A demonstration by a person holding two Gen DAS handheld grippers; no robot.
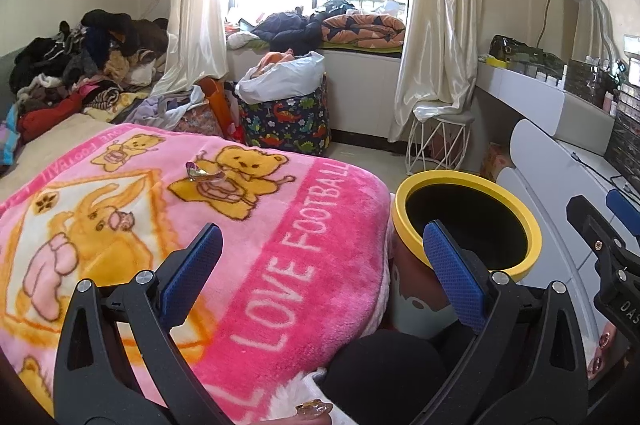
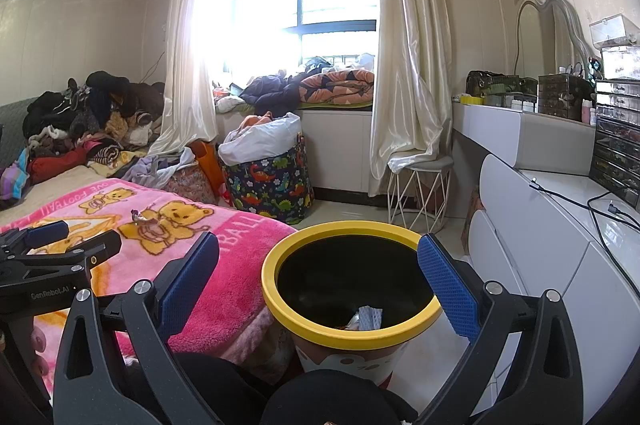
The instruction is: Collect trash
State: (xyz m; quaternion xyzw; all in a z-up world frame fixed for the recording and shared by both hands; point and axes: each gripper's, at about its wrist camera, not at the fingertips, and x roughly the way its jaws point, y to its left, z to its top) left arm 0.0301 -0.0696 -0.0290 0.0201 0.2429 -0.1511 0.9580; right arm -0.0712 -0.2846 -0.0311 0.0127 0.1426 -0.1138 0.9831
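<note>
Trash (image 2: 366,317) half-hidden deep in dark bin (image 2: 280,299).

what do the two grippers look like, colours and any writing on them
Both are alike: the left gripper and right gripper have black plastic arms with triangular cut-outs and silver screw heads, ending in flat fingers faced with blue dimpled pads. From the right camera, the left one's side reads "GenRobot.AI" in white. No cables show.
</note>
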